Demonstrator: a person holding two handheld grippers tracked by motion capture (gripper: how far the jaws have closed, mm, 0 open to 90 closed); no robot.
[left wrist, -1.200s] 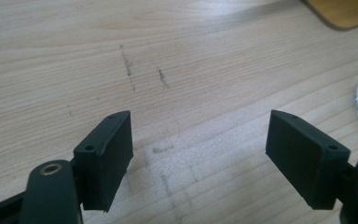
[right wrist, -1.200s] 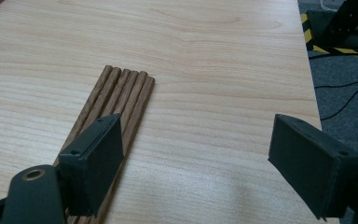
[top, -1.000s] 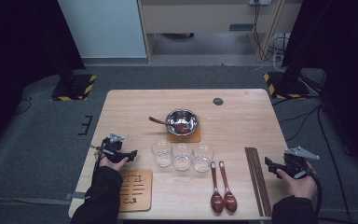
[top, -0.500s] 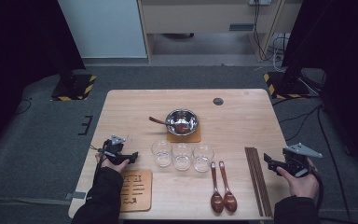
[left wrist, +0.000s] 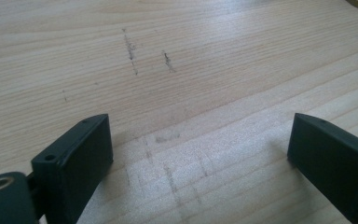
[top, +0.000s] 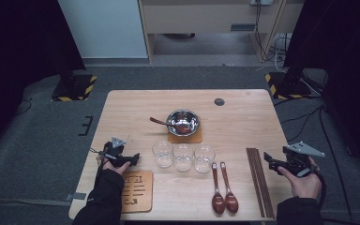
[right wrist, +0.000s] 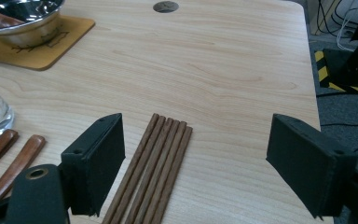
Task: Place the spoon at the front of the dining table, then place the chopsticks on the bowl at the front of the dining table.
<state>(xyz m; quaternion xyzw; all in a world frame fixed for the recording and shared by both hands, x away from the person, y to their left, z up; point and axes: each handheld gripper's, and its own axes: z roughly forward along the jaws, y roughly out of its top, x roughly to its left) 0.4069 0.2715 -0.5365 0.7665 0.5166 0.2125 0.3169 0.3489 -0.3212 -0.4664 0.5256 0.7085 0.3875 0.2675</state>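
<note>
A pale wooden table [top: 243, 122] sits before me. My left tool [top: 130, 160] rests low beside the glasses [top: 183, 157], its jaws just opened, nothing between them. My right tool [right wrist: 193, 163], released, hovers over the chopsticks [right wrist: 154, 168]; its view reveals their grain.

A pale wooden bench [top: 243, 117] with rounded corners and a small round dark grommet [top: 219, 101] near its far edge is set on a grey carpeted floor [top: 37, 140]. Black stands with yellow-and-black striped bases [top: 72, 89] are placed at the far left and far right [top: 281, 84]. A light blue-white panel [top: 105, 28] and a beige cabinet [top: 201, 18] are seen behind. Loose cables [top: 267, 33] are trailed by the cabinet. Both sides are left in deep shadow, while the bench is evenly lit
</note>
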